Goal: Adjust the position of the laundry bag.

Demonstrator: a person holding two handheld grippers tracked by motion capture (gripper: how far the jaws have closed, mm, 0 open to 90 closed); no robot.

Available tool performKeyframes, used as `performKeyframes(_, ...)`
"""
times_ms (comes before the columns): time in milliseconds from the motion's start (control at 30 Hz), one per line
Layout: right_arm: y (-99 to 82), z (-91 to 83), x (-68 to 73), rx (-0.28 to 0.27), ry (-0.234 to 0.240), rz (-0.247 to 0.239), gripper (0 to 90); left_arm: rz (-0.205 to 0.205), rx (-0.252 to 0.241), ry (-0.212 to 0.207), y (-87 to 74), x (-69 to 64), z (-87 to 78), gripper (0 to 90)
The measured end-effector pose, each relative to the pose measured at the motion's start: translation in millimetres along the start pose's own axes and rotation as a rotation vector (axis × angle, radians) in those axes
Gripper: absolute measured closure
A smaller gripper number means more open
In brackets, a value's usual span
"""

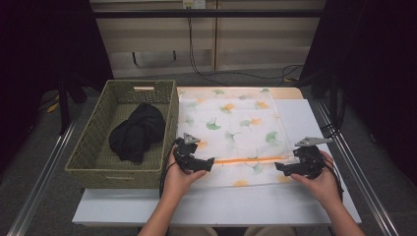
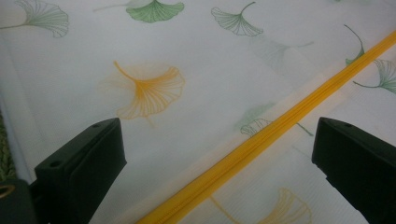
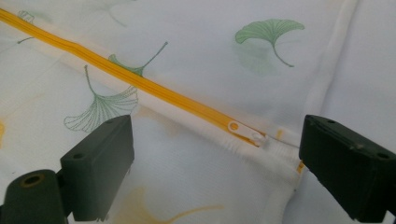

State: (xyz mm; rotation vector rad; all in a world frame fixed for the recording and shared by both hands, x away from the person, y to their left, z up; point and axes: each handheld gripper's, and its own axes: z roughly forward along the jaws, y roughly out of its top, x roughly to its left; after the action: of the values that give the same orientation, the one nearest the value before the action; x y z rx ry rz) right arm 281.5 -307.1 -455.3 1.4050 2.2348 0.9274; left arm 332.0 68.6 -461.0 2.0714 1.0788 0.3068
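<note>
Basket (image 1: 96, 147) near wall hides part of black cloth (image 1: 136, 132); forearms cut off at bottom edge

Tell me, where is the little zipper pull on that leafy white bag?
The zipper pull sits at the end of the orange zipper nearest the right claw, close to the bag's right edge; in the right claw's view it lies between the open jaws.
</note>
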Motion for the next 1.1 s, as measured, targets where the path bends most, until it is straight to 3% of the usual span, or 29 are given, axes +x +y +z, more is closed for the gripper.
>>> performKeyframes(100, 0.5, -1.2, -1.3, 0.003, -0.002, 0.026, 10.1, 0.009, 0.005, -0.009, -0.4, -0.6, 0.3, 2.7)
performKeyframes(367, 3.0, 1.1, -6.4, -0.007, -0.008, 0.015, 12.1, -0.003, -0.003, -0.01, 1.3, -0.3, -0.3, 2.7)
performKeyframes(533, 7.8, 3.6, -3.9, 0.015, -0.015, 0.023, 12.4, -0.006, -0.008, -0.014, 3.0, -0.5, -2.1, 2.7)
performKeyframes(700, 14.4, 10.1, -6.2, 0.028, -0.023, 0.0, 13.0, 0.003, -0.015, -0.014, 5.1, -1.0, -3.2, 2.7)
performKeyframes(1100, 33.1, 22.8, -19.6, 0.025, -0.036, 0.031, 17.8, 0.001, -0.025, -0.015, 5.4, -3.5, -3.5, 3.0)
